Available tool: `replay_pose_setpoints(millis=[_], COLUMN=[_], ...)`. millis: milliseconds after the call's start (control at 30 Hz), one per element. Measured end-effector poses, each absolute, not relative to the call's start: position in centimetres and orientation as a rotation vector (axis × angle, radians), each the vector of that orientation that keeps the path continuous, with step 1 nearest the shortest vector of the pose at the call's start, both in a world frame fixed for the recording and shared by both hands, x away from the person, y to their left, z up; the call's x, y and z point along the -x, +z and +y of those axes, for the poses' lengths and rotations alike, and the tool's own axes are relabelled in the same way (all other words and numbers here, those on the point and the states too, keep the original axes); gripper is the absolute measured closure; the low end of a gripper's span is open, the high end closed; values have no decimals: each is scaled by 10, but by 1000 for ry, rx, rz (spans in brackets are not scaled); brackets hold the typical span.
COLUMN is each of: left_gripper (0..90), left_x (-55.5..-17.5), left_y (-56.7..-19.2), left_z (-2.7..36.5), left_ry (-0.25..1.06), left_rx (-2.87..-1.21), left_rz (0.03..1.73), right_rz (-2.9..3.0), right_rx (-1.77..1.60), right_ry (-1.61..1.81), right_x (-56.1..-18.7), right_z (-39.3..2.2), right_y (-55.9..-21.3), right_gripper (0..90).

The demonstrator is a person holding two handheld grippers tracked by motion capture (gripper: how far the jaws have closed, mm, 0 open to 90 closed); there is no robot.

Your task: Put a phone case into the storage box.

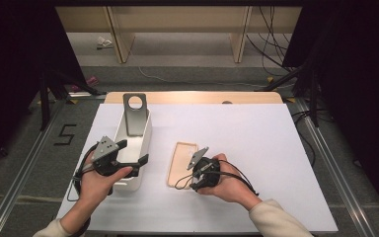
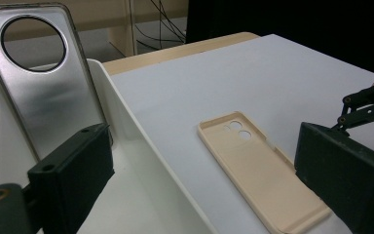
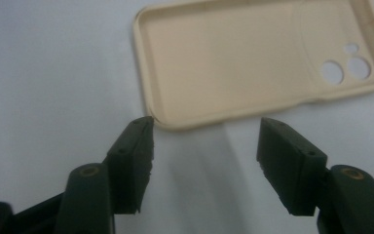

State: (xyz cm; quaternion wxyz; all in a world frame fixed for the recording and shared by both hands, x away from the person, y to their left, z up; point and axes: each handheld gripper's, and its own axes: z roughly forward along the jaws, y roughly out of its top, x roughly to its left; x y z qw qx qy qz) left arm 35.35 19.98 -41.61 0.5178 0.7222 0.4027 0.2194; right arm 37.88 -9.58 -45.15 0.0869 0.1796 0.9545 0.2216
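Observation:
A beige phone case (image 1: 181,163) lies hollow side up on the white table top (image 1: 256,148), its camera holes at the far end. My right gripper (image 1: 190,174) is at its near right side. In the right gripper view the jaws (image 3: 204,156) stand open just short of the beige case (image 3: 233,58), with only bare table between them. My left gripper (image 1: 133,151) hovers open over the near end of a white bin (image 1: 140,143). In the left gripper view one jaw is inside the bin (image 2: 141,146) and the other is outside it, near the beige case (image 2: 258,170).
A grey metal back panel (image 1: 134,114) with a round hole leans upright inside the far end of the bin, large in the left gripper view (image 2: 53,107). A wooden strip (image 1: 192,97) runs along the table's far edge. Black stands and cables flank the table.

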Motion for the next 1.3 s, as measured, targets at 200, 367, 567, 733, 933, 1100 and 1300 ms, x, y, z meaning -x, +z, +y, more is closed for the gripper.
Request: replay_pose_setpoints(millis=[200, 367, 567, 733, 933, 1100, 1300], left_gripper=[69, 70, 70, 70, 70, 71, 71], left_x=[-354, -353, -353, -353, -353, -353, -353], left_y=[-417, -416, -416, -416, -416, -416, -416], left_z=[199, 199, 200, 200, 200, 200, 200], left_ry=[523, 524, 523, 523, 523, 522, 521], left_rx=[-1737, -1735, -1734, -1732, -1732, -1732, -1731], left_rz=[962, 963, 964, 964, 964, 963, 961], right_rz=[2844, 2875, 2904, 2918, 2933, 2963, 2968], right_rx=[-418, -349, -316, -285, -268, -251, -251], right_ry=[610, 537, 467, 418, 383, 341, 322], right_x=[-376, -376, -382, -384, -386, -387, -388], right_z=[-81, -67, -55, -45, -35, -31, -28], right_y=[-448, -452, -453, -455, -457, -459, -459], right_gripper=[359, 364, 372, 390, 426, 459, 503])
